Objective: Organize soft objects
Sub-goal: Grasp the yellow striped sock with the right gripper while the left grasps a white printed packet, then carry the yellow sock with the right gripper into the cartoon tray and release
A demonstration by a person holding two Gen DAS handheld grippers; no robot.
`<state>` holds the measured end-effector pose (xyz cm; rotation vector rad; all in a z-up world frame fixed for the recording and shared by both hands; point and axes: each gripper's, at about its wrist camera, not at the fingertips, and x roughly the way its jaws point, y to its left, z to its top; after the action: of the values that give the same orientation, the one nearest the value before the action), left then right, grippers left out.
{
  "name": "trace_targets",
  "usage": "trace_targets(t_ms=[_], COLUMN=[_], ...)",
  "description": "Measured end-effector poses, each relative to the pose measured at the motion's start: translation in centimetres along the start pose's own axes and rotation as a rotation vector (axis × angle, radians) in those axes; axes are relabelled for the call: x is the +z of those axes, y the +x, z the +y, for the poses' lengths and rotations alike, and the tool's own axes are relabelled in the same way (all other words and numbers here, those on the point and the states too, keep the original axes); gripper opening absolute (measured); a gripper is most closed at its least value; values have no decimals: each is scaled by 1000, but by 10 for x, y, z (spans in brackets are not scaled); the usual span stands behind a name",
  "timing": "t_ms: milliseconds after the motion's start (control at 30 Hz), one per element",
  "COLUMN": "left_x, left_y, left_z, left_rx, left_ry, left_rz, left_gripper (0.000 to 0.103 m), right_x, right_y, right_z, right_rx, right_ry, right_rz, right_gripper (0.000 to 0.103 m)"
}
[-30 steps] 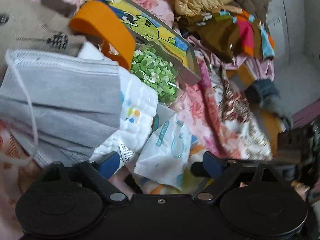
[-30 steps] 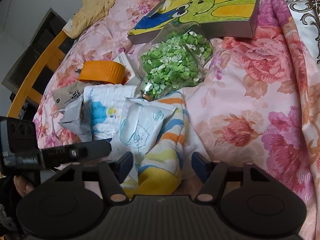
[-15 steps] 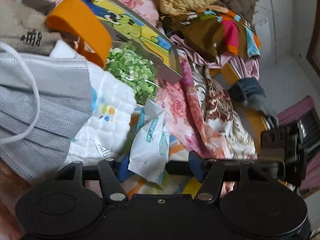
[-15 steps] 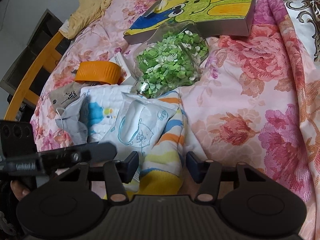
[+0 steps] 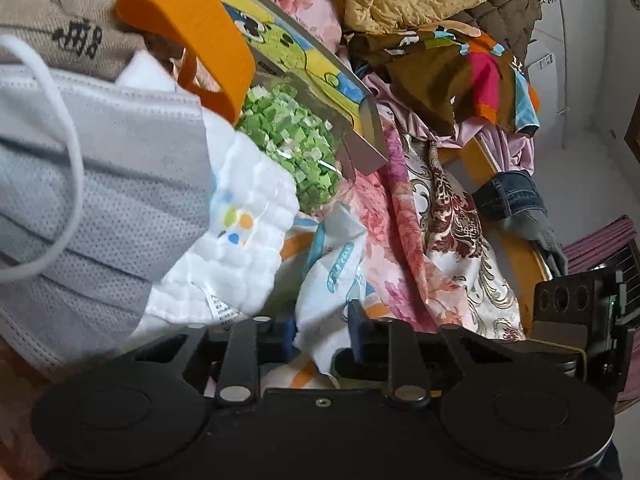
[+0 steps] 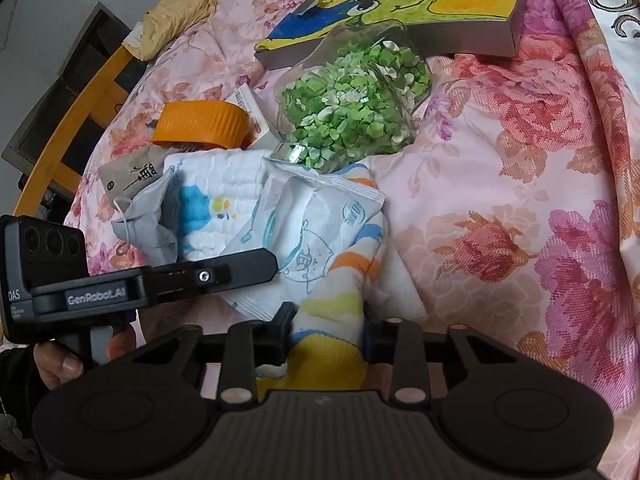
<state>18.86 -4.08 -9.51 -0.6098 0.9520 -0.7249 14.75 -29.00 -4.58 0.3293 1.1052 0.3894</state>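
A pink floral quilt is covering a bed with an orange wooden rail; a heap of mixed clothing is lying at 1 o'clock in the left wrist view.

Counted: one white printed plastic packet, one striped orange-blue-yellow cloth, one white quilted cotton cloth with blue and yellow prints, one grey pleated face mask, one beige printed fabric pouch, one orange ribbed plastic lid, one clear glass jar of green paper stars, one flat box with a green cartoon picture.

The packet is crinkled, with blue line drawings, and is lying on the striped cloth at the centre of the right wrist view, below the jar.

The left gripper is pinching the packet's lower edge, its blue pads pressing the film from both sides; in the right wrist view its body is reaching in from 9 o'clock. The right gripper is closing on the bunched striped cloth at 6 o'clock, both pads touching the fabric.

Compared with one second ago, both pairs of fingers are standing much narrower: then each was spread wide around its cloth or packet. The mask is filling more of the left view at 9 o'clock.
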Motion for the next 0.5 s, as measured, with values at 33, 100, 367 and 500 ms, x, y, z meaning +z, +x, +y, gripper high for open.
trace_targets(t_ms=[33,100,367,500], left_x=[0,0,-3,-6], left_y=[-1,-5,-22,-30], left_z=[-3,-8,-33,-42], left_rx=[13,42,189,235], left_ry=[15,55,223,288], left_rz=[-13,-47,-201,-263], left_gripper=[18,15,11,11], right_x=[0,0,-1,-2], right_y=[-1,-2,-14,-26], right_z=[1,2,3,4], right_rx=[0,-7,-14,-18], right_ry=[-6,-17,-25,-28], right_rz=[-4,-11,-103,-193], right_gripper=[26,20,14,13])
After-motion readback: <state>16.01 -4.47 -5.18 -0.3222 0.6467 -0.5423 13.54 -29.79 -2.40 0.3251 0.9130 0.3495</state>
